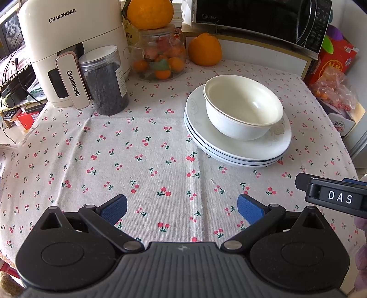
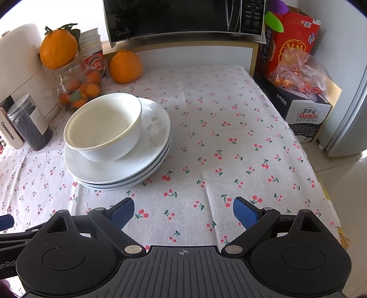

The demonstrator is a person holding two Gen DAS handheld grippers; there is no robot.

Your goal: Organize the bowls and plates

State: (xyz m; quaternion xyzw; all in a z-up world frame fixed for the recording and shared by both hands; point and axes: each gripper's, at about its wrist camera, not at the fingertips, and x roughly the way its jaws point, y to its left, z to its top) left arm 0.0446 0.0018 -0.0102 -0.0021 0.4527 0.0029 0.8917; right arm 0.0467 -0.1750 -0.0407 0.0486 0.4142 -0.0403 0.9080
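Nearest, the left tongs (image 1: 181,207) and the right tongs (image 2: 183,212) both hang spread wide over the cherry-print cloth of the counter (image 1: 137,160), blue pads gripping nothing. Beyond them, apart from both, sits a stack of white plates (image 1: 238,149) with white bowls (image 1: 244,106) nested on top. Farther back stand a jar of dark beans (image 1: 104,82), an air fryer (image 1: 71,45), a glass jar of small oranges (image 1: 160,59), a large orange (image 1: 205,49) and a microwave (image 1: 259,18)
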